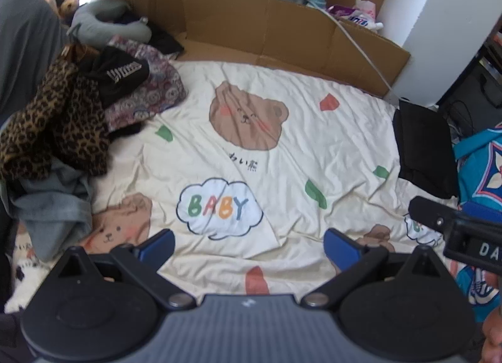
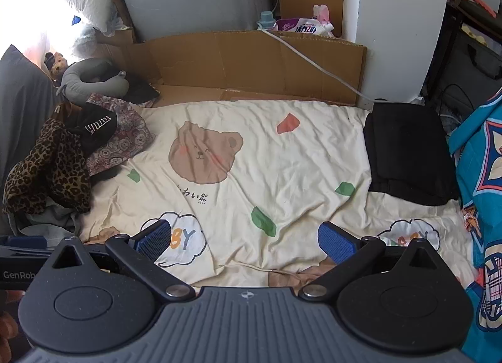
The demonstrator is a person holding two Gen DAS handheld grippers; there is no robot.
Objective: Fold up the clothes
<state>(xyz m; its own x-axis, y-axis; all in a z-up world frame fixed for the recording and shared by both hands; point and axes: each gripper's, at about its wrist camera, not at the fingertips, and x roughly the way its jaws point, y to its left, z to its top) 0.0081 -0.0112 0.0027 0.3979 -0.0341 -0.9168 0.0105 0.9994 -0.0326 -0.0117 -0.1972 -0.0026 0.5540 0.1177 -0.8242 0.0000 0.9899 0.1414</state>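
Note:
A heap of unfolded clothes lies at the left of the bed: a leopard-print garment (image 1: 53, 124) (image 2: 47, 168), a black piece with white lettering (image 1: 122, 75) (image 2: 94, 127), a patterned purple cloth (image 1: 150, 93) (image 2: 122, 143) and a grey-blue garment (image 1: 53, 206). A folded black garment (image 1: 423, 149) (image 2: 408, 152) rests at the right edge. My left gripper (image 1: 249, 245) hovers open over the cream bear-print sheet (image 1: 282, 155), holding nothing. My right gripper (image 2: 244, 240) is open too, above the sheet (image 2: 298, 162). Part of the right gripper's body (image 1: 461, 231) shows at the right of the left wrist view.
Flattened cardboard (image 1: 266, 27) (image 2: 251, 61) stands along the far edge of the bed, with a white cable (image 2: 313, 61) over it. A grey neck pillow (image 1: 103, 17) (image 2: 94, 77) lies at the back left. A teal patterned cloth (image 1: 483, 168) (image 2: 480, 181) hangs at the right. A white pillar (image 2: 398, 17) rises behind.

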